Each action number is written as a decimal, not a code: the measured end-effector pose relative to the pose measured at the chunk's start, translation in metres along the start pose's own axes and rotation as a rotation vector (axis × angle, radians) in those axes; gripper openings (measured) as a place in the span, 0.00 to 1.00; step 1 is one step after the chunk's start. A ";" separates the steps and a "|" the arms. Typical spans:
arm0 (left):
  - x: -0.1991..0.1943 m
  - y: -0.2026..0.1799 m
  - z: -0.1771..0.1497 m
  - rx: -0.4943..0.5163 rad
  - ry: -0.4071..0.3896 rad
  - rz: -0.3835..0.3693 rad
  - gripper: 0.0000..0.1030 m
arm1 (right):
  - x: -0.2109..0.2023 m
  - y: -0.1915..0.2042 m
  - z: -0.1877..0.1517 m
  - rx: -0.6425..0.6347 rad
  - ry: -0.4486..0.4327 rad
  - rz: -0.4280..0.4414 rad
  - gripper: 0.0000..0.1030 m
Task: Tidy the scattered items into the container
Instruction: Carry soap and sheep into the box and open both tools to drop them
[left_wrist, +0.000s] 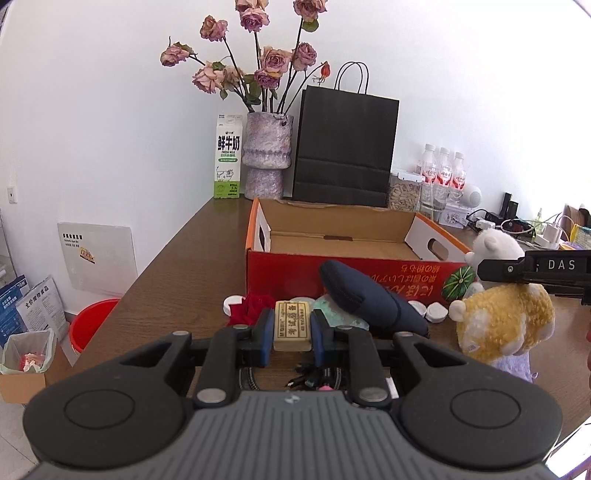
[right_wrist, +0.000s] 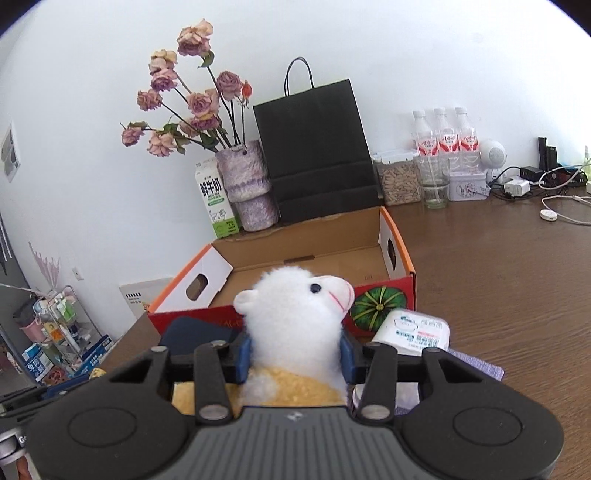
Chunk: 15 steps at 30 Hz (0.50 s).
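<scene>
My left gripper (left_wrist: 292, 322) is shut on a beige block with printed characters (left_wrist: 291, 326), held a little above the brown table. My right gripper (right_wrist: 295, 354) is shut on the neck of a plush sheep (right_wrist: 295, 314) with a white head and yellow body. In the left wrist view the same plush sheep (left_wrist: 506, 321) hangs at the right, with the right gripper (left_wrist: 493, 271) reaching in from the side. The open red and orange cardboard box (left_wrist: 332, 242) stands just behind both. In front of it lie a navy pouch (left_wrist: 369, 299), a red cloth (left_wrist: 251, 312) and white caps (left_wrist: 436, 312).
A white packet (right_wrist: 413, 330) lies on a lilac cloth (right_wrist: 476, 363) by the box's right corner. Behind the box stand a black paper bag (left_wrist: 345, 147), a vase of dried roses (left_wrist: 266, 158) and a milk carton (left_wrist: 228, 158). Water bottles (right_wrist: 445, 136), a jar and cables fill the back right.
</scene>
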<state>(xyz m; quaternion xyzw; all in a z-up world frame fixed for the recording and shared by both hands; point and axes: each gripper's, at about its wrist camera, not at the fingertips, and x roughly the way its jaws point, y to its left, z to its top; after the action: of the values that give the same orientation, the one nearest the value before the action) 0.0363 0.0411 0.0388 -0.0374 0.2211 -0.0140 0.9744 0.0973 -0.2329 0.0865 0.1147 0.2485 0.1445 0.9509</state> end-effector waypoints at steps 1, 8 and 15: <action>0.000 0.000 0.005 -0.005 -0.012 -0.005 0.21 | 0.000 -0.001 0.005 0.001 -0.017 0.002 0.42; 0.011 -0.006 0.043 -0.017 -0.102 -0.014 0.21 | 0.013 0.004 0.036 -0.025 -0.144 -0.002 0.42; 0.042 -0.010 0.078 -0.051 -0.155 -0.022 0.21 | 0.043 0.014 0.063 -0.054 -0.230 -0.016 0.42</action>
<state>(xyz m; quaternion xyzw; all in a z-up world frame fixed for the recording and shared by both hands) 0.1081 0.0344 0.0920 -0.0654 0.1450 -0.0160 0.9871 0.1620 -0.2151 0.1252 0.1028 0.1348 0.1294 0.9770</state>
